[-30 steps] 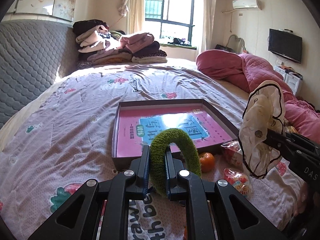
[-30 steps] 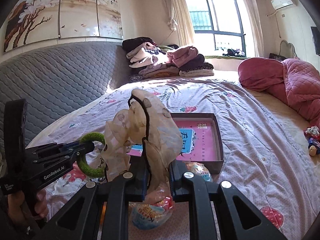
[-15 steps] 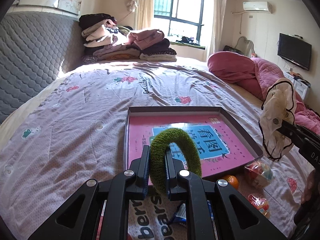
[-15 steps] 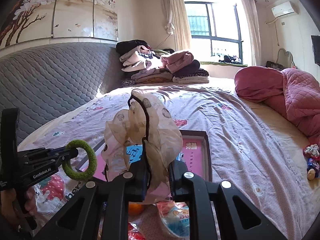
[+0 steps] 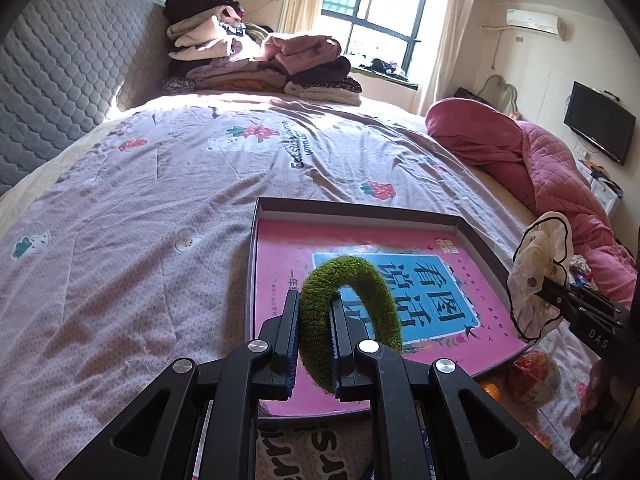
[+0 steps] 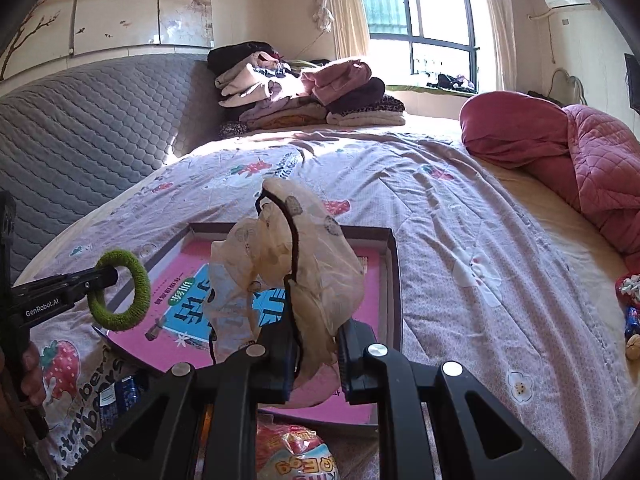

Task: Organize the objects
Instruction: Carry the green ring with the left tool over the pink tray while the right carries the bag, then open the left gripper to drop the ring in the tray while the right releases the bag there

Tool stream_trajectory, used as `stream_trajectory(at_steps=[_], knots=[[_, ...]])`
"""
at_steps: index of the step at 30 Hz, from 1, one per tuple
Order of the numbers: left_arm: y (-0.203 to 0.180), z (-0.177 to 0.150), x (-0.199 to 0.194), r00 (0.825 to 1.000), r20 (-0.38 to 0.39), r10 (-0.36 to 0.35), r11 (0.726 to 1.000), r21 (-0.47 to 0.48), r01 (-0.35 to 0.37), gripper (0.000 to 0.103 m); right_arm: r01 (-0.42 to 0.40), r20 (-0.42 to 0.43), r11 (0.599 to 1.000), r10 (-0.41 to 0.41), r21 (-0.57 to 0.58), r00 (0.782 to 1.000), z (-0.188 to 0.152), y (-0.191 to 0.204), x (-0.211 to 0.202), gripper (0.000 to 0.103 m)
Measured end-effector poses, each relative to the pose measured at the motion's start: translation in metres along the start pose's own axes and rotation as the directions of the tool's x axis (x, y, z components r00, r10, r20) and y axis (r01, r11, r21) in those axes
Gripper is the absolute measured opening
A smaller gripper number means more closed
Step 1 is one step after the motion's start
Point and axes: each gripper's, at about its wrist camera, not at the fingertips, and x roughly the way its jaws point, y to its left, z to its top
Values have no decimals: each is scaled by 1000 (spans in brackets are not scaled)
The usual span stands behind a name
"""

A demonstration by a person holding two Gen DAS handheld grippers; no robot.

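Note:
My left gripper (image 5: 314, 322) is shut on a green fuzzy hair tie (image 5: 372, 300) and holds it above the near part of a shallow dark box (image 5: 352, 207) with a pink printed bottom. The hair tie also shows in the right wrist view (image 6: 138, 282). My right gripper (image 6: 314, 350) is shut on a cream sheer scrunchie (image 6: 312, 256) with black trim, held above the same box (image 6: 390, 264). The scrunchie shows in the left wrist view (image 5: 538, 276) beside the box's right edge.
The box lies on a pink strawberry-print bedsheet (image 5: 160, 208). Wrapped snack packs (image 5: 534, 378) and an orange (image 5: 490, 390) lie by the box's near right corner. Folded clothes (image 5: 256, 64) are stacked at the head; a pink quilt (image 5: 532, 168) lies at right.
Both grippers have moved forward with their hair ties, from in front of the box to above its pink bottom. Neither grip has changed.

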Motion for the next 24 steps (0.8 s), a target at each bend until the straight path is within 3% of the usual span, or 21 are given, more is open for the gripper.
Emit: stream_trajectory(at_steps=[8, 17, 22, 24], knots=[[-4, -7, 16, 999, -36, 5, 1000, 22, -4, 13, 5, -118, 1000, -5, -5, 993, -4, -3, 30, 19], [-9, -18, 31, 996, -73, 48, 997, 58, -44, 14, 69, -160, 998, -67, 5, 985, -10, -10, 38, 21], [-8, -19, 31, 994, -75, 74, 996, 59, -70, 16, 97, -157, 995, -97, -7, 983, -9, -8, 34, 28], [-7, -19, 31, 994, -73, 86, 995, 54, -82, 23, 114, -158, 993, -116, -19, 981, -7, -7, 32, 35]])
